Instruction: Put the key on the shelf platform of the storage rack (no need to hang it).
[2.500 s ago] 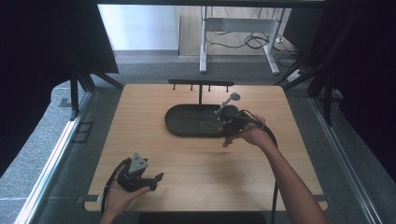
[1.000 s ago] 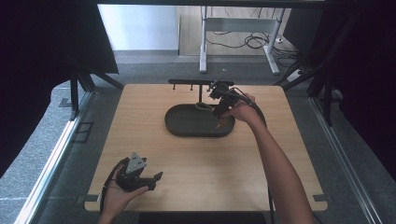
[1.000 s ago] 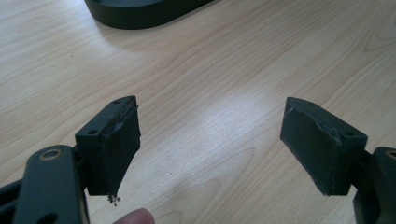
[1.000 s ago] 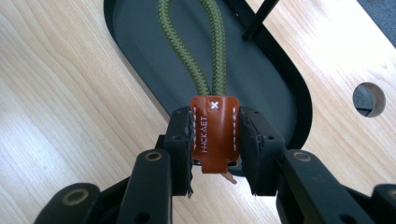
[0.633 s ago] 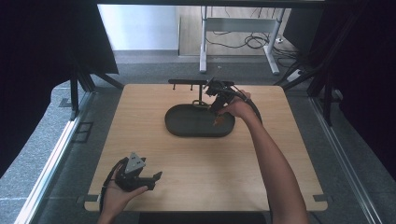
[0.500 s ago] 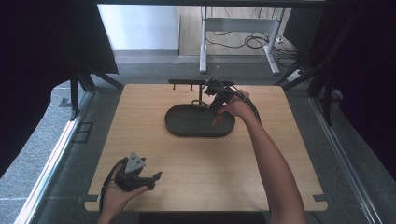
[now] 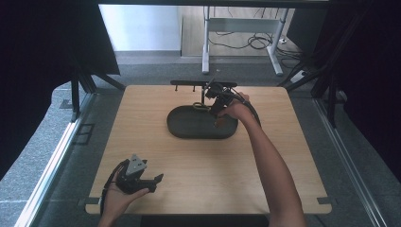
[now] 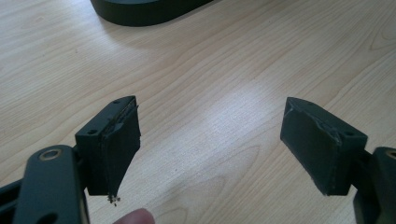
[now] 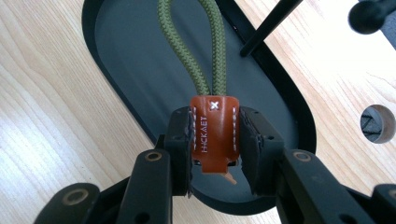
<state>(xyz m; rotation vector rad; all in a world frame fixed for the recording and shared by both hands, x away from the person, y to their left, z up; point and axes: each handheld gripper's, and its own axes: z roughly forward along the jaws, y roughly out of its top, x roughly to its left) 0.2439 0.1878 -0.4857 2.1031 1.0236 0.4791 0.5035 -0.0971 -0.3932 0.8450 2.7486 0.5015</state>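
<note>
Counter [image 7: 283,156] edges are showing all around in the high view, with grey floor beyond them and a wide stretch of bare wood lying open between the two hands. Near the far edge a dark oval tray [image 7: 187,130] is sitting, and just behind it a black rack [image 7: 189,83] with a thin upright post is standing; in the right gripper view that post is coming down at the tray's rim, beside a round hole [image 9: 379,122] in the wood.

The right gripper [image 7: 213,105] is hovering over the far right part of the tray, close under the rack. Its fingers [image 9: 180,140] are clamping from both sides on the orange-brown leather tab of a keychain [image 9: 214,128], whose olive-green cord loop [image 9: 205,42] is stretching away from the gripper, with the tray's dark floor behind it. In the high view the loop is showing as a small pale ring at the tray's far rim, by the foot of the post. Whether the loop is touching the tray I cannot tell.

The left gripper [image 7: 150,182] is resting low at the near left corner, well apart from the tray. Its fingers [image 8: 114,140] are standing wide open with only bare wood between them.
</note>
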